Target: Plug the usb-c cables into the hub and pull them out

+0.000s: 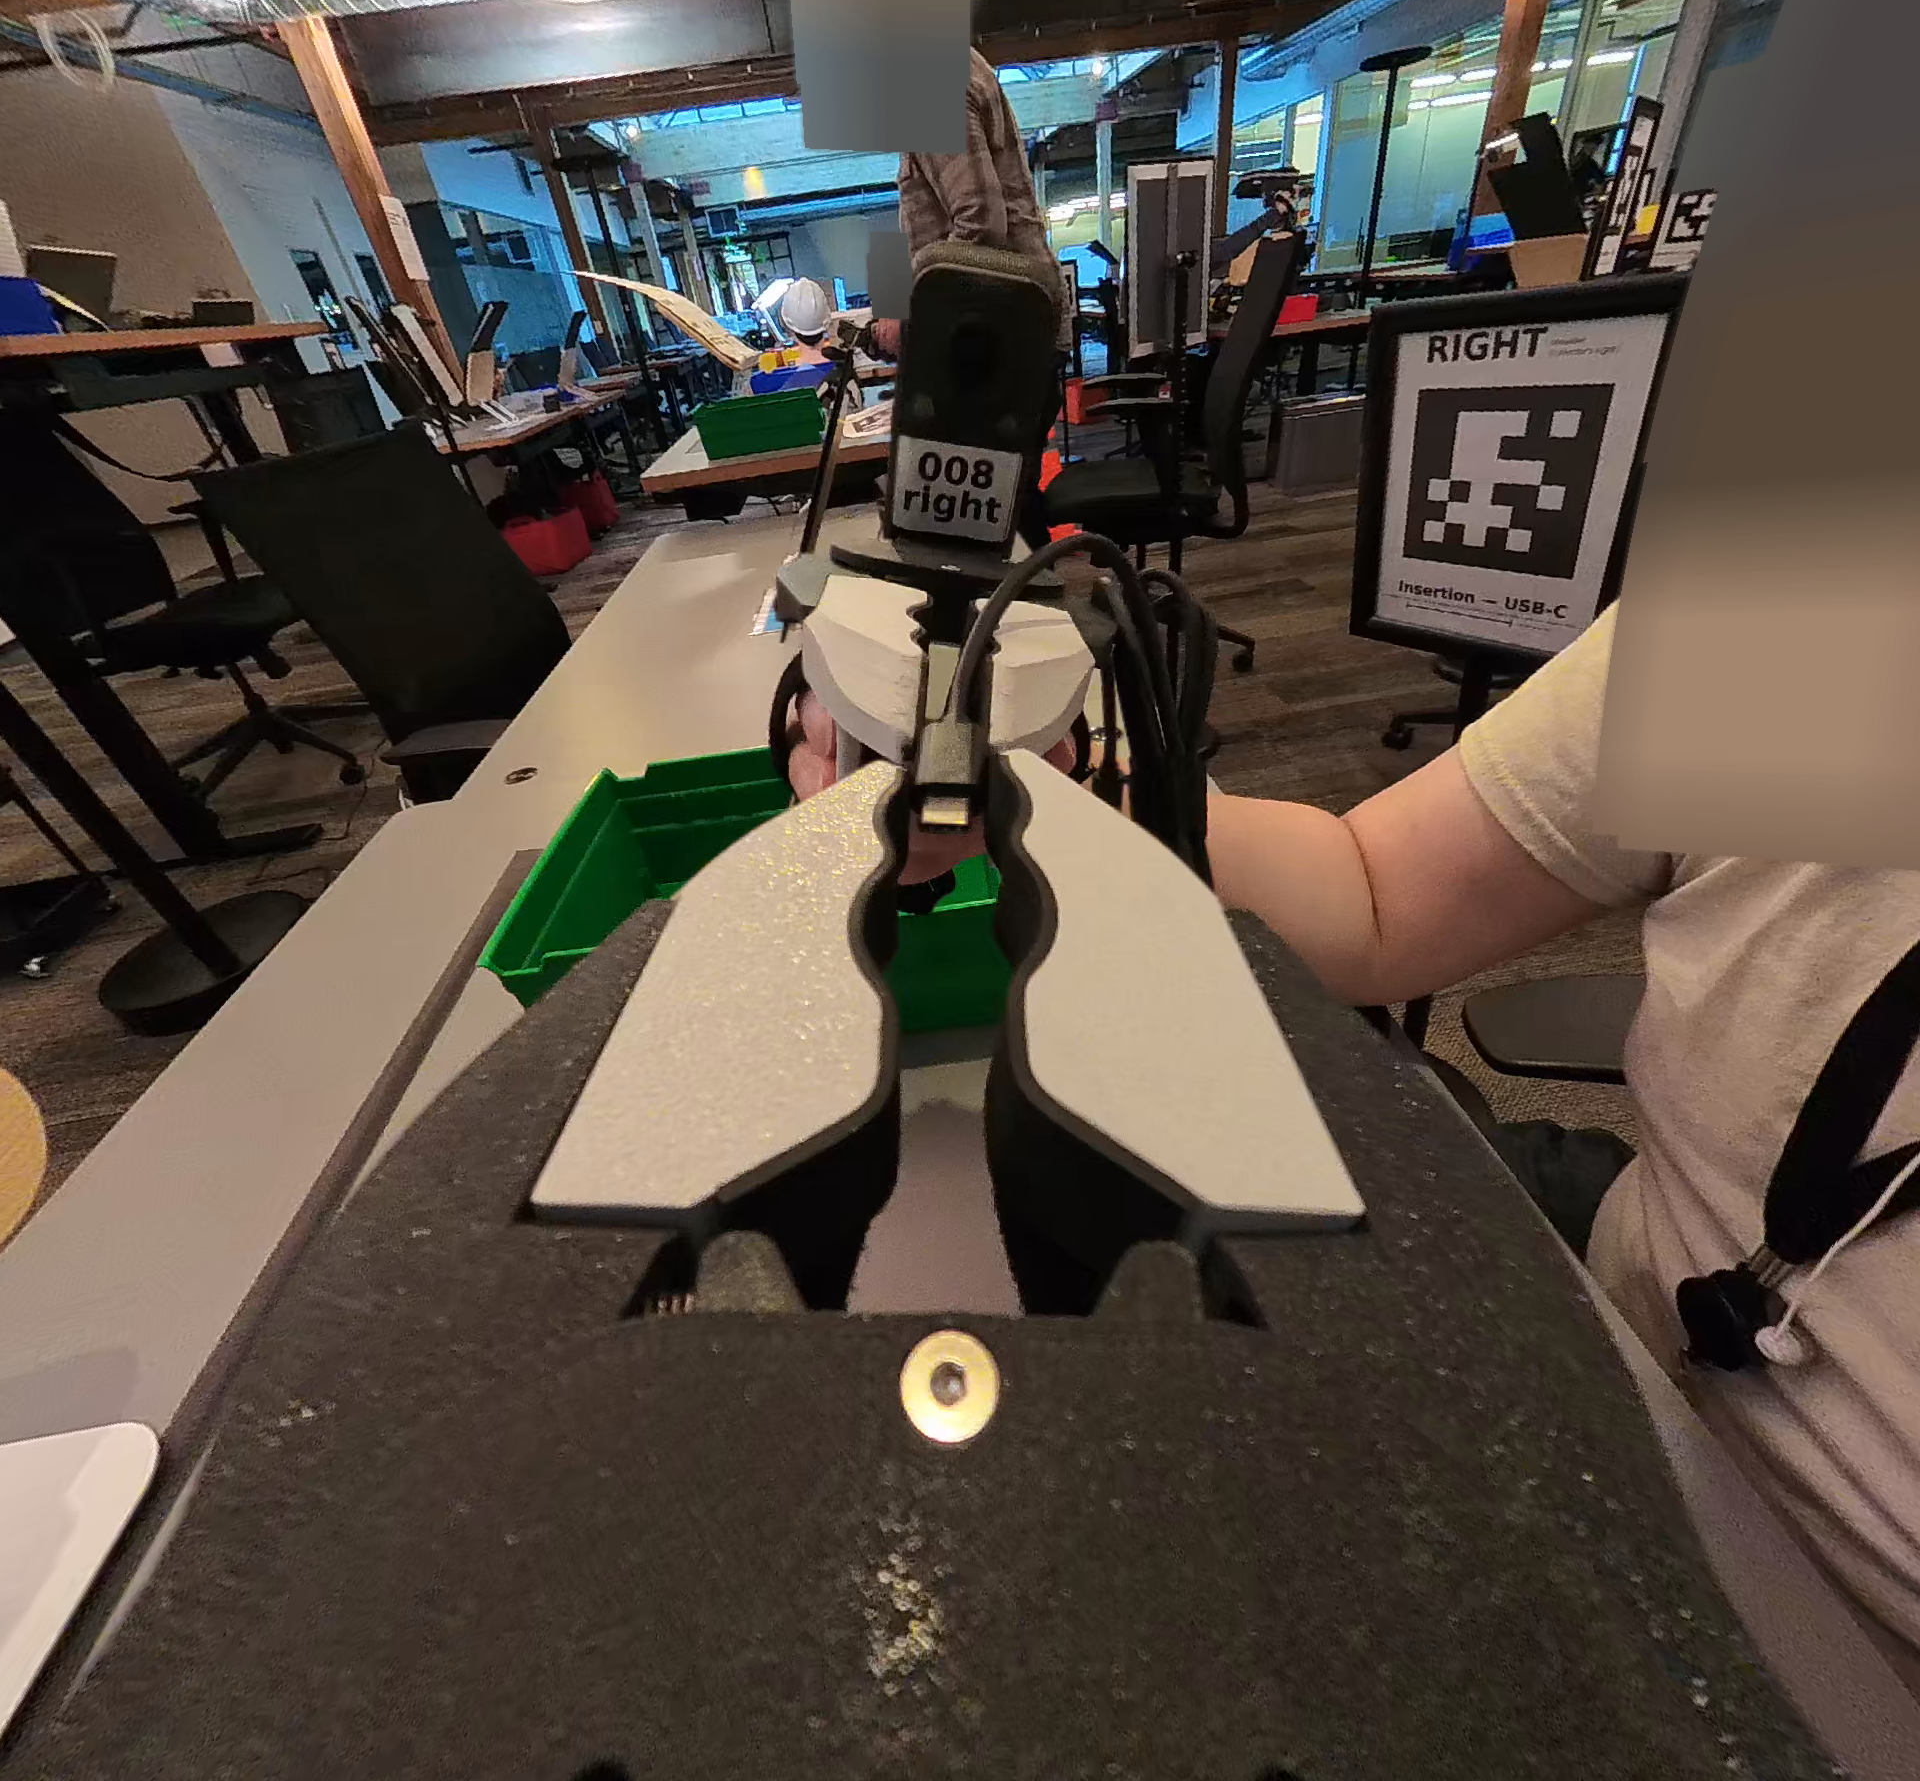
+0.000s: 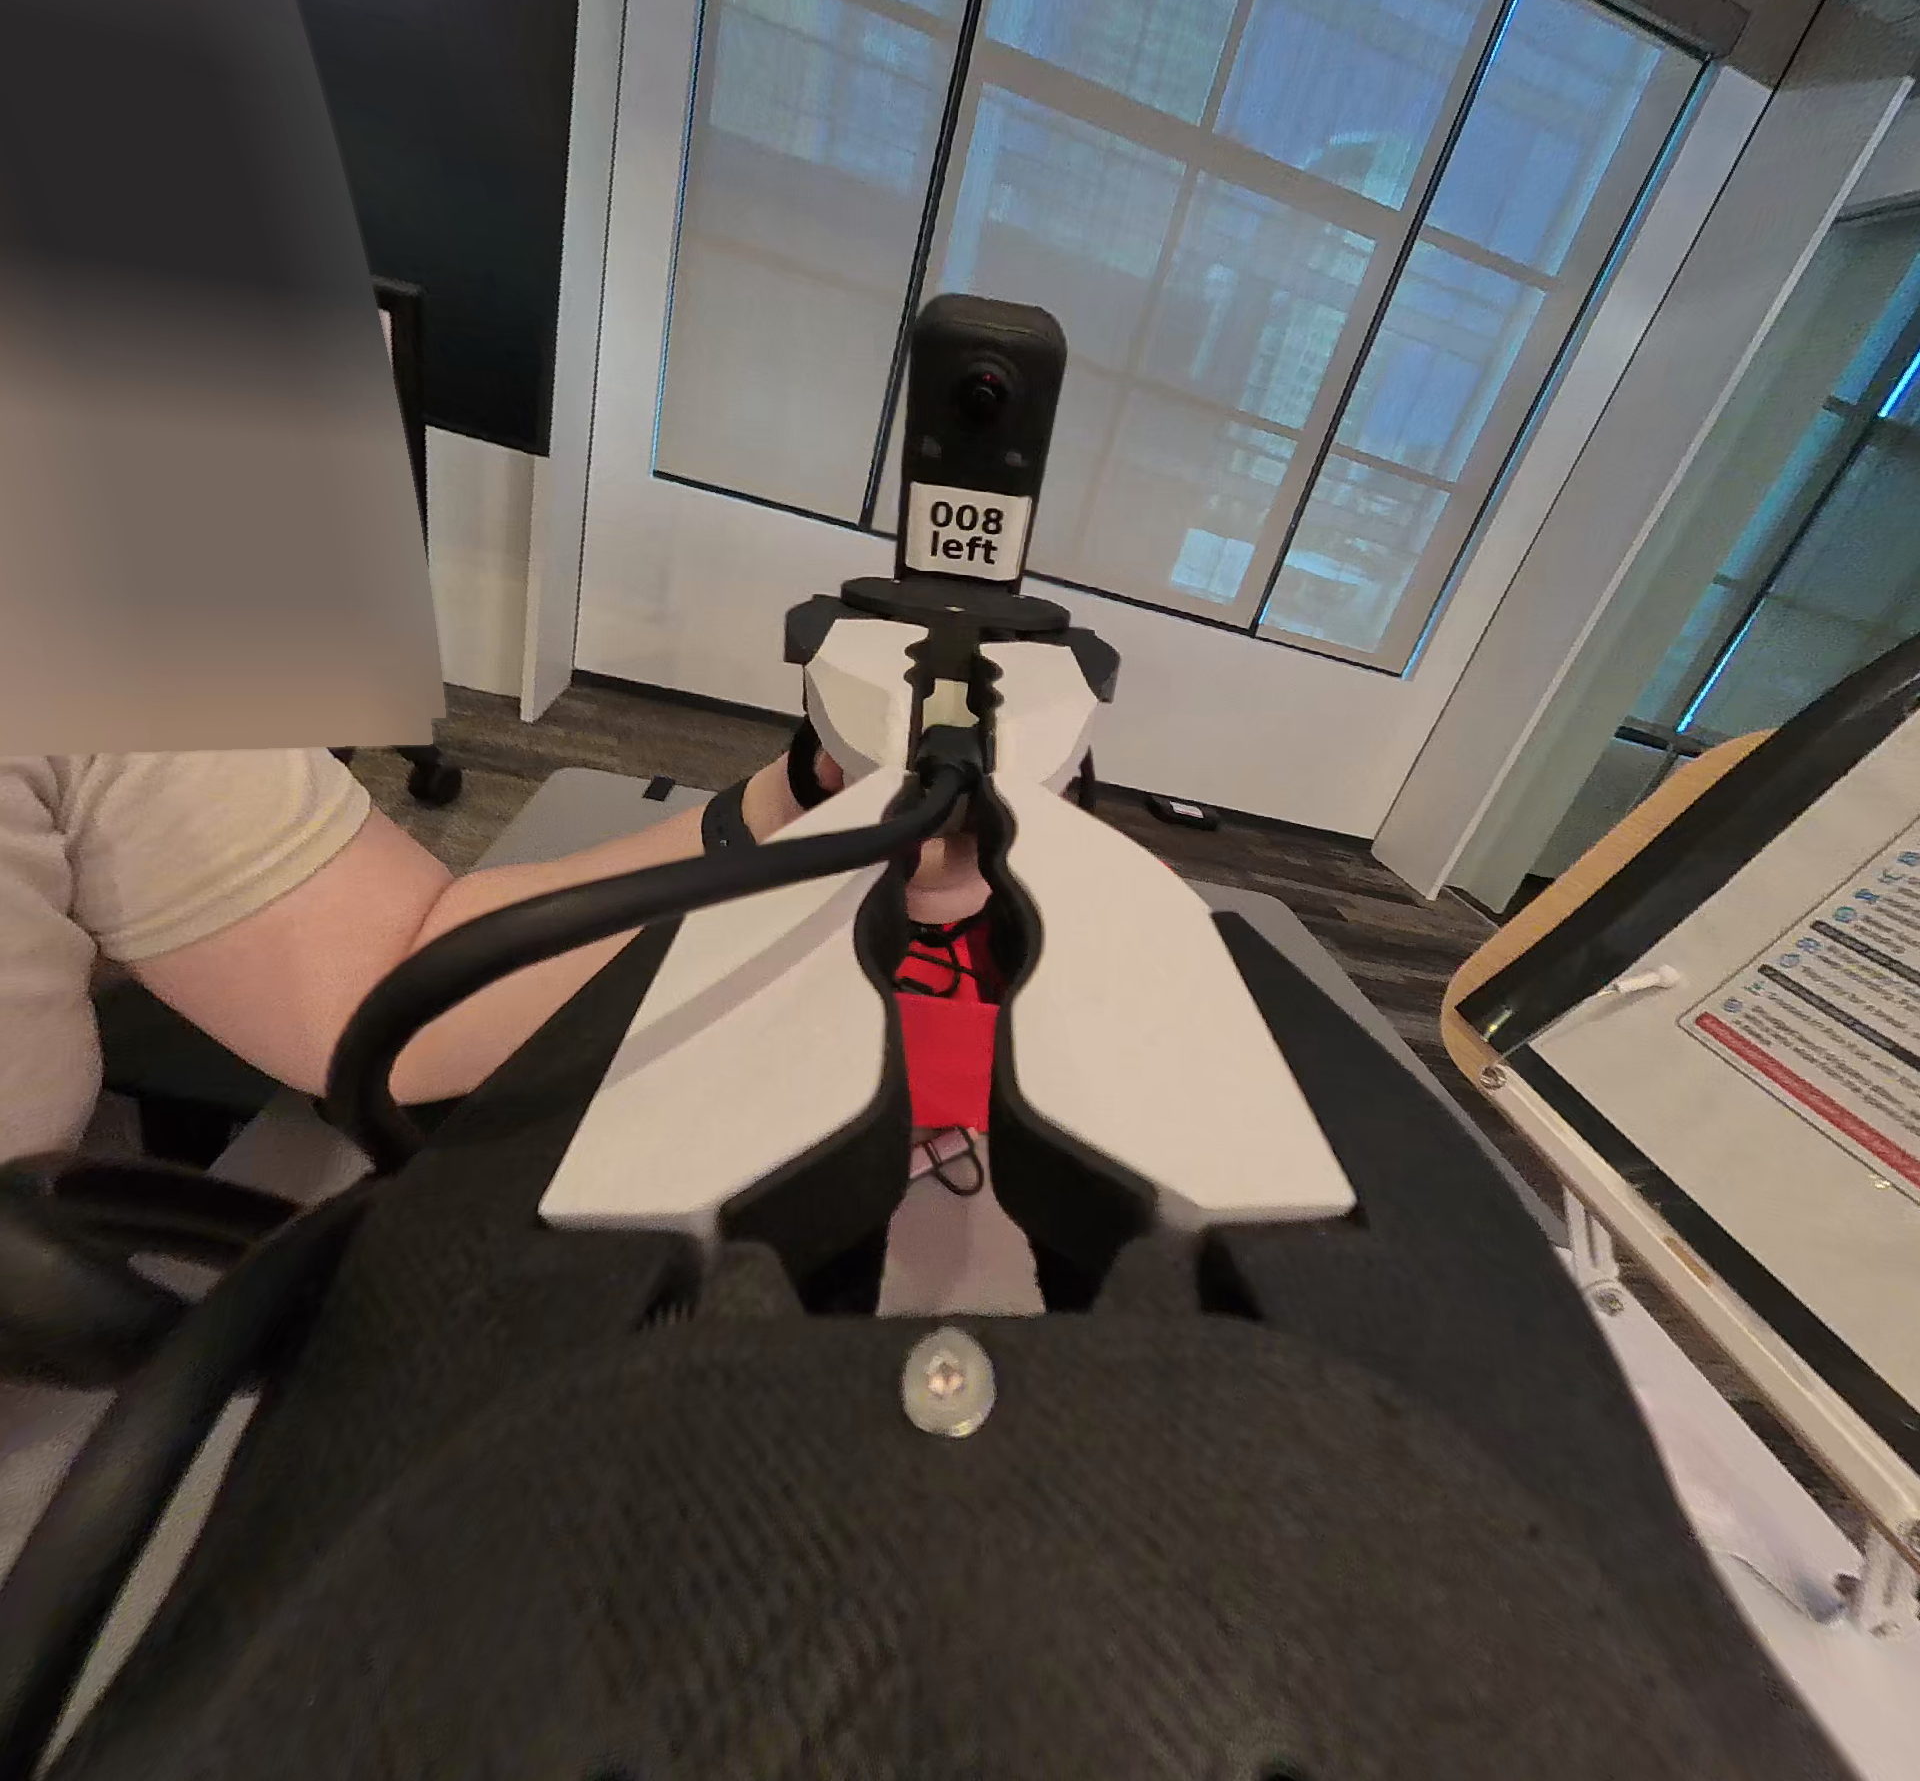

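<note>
My two grippers face each other tip to tip above the grey table (image 1: 312,1056). A dark grey USB-C plug (image 1: 948,755) sits between my left gripper's (image 1: 945,788) fingertips, its metal end bare and pointing back at the left camera. Its black cable (image 1: 1039,552) arches up and drops to the right. In the right wrist view the cable (image 2: 623,900) runs in from the left over one finger into my right gripper's (image 2: 943,791) tips. Both pairs of jaws are narrowed to the plug's width. No hub is in view.
A green bin (image 1: 623,858) stands on the table below the grippers. A framed marker sign (image 1: 1507,474) stands at the right. The person's arm (image 1: 1403,900) reaches in from the right. A red object (image 2: 940,1056) lies below. A black-framed board (image 2: 1714,1004) is at the right. My two grippers' fingertips are within a few centimetres of each other.
</note>
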